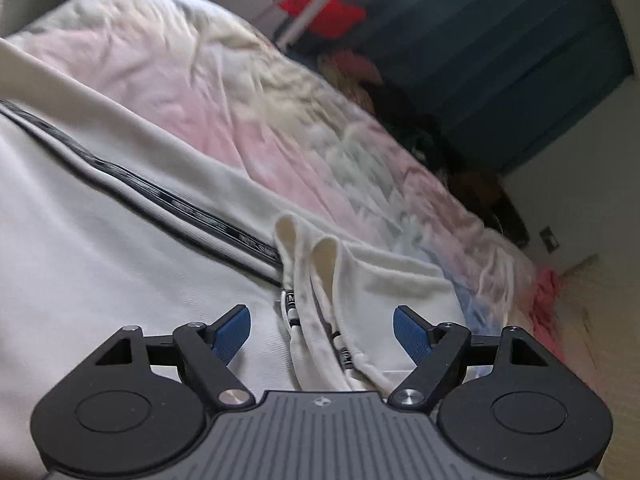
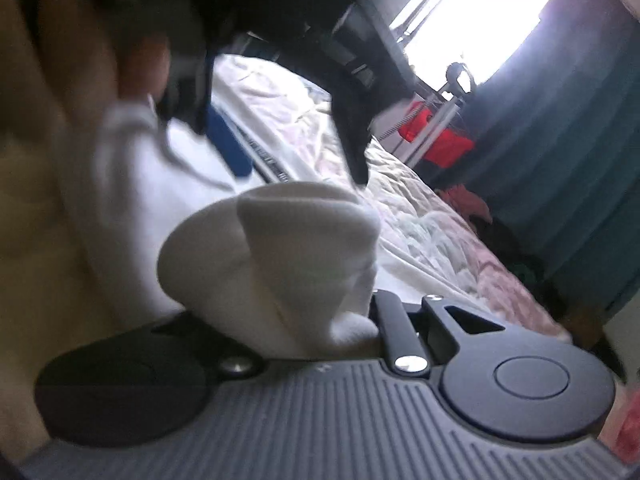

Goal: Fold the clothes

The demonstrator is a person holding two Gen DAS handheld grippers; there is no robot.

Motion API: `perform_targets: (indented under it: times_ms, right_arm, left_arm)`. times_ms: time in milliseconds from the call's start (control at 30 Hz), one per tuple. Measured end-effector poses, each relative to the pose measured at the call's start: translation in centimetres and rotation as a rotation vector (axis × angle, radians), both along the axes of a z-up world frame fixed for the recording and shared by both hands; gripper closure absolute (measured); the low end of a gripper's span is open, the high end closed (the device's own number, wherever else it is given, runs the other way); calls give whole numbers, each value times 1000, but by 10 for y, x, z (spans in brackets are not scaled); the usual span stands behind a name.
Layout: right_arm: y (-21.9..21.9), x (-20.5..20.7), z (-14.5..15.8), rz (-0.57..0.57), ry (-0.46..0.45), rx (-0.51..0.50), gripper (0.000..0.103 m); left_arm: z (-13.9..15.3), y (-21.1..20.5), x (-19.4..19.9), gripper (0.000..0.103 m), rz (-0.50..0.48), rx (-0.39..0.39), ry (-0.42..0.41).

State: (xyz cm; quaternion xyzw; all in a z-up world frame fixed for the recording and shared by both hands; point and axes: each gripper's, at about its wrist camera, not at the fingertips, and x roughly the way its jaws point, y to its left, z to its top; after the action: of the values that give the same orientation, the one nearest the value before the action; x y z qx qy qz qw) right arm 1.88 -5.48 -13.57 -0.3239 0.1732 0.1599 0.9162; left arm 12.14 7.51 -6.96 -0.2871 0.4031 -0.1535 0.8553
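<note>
A cream garment with a dark printed side stripe lies on the bed. Its waistband end with white drawstrings lies between the blue pads of my left gripper, which is open just over it. In the right wrist view, a bunched fold of the same cream fabric rises from my right gripper, which is shut on it; its fingertips are hidden by cloth. The left gripper shows there too, blurred, above the garment.
The bed has a crumpled pink and pale floral cover. Beyond its far edge are teal curtains, a rack with red clothes and a dark clothes pile. A bright window is behind.
</note>
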Motion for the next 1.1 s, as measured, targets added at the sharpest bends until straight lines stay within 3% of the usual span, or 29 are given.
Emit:
perform_targets:
  times_ms: [200, 367, 433, 600, 667, 733, 800, 867, 933, 1000, 1067, 1100]
  right_arm:
    - [-7, -8, 1, 8, -13, 1, 91]
    - [-6, -11, 7, 0, -19, 33, 90]
    - [-5, -12, 12, -4, -16, 73, 90]
    - [3, -3, 29, 70, -27, 174, 87]
    - [4, 4, 31, 113, 49, 237, 84]
    - [4, 12, 34, 155, 126, 299, 76]
    - [9, 28, 36, 203, 246, 374, 53]
    - [-1, 28, 39, 231, 332, 450, 37]
    - [-10, 27, 47, 238, 397, 525, 29]
    - [-20, 20, 60, 235, 438, 615, 30]
    - [-38, 12, 76, 217, 444, 719, 31]
    - [-50, 6, 81, 200, 428, 754, 31]
  left_arm:
    - [-24, -18, 31, 32, -63, 9, 66]
    - [-22, -19, 46, 76, -66, 30, 54]
    - [-16, -17, 48, 82, -75, 28, 25]
    - [22, -3, 44, 83, -75, 96, -97]
    - [26, 0, 44, 83, -69, 160, -127]
    - [15, 7, 51, 83, -50, 170, -93]
    - [-1, 15, 59, 83, -31, 155, -36]
    - [-12, 19, 64, 82, -22, 132, 4]
    - [-14, 21, 65, 80, -28, 126, 8]
    - [-10, 22, 64, 73, -26, 135, 3]
    - [-8, 26, 59, 54, -2, 142, -3]
    - [-8, 28, 56, 50, 10, 138, -2]
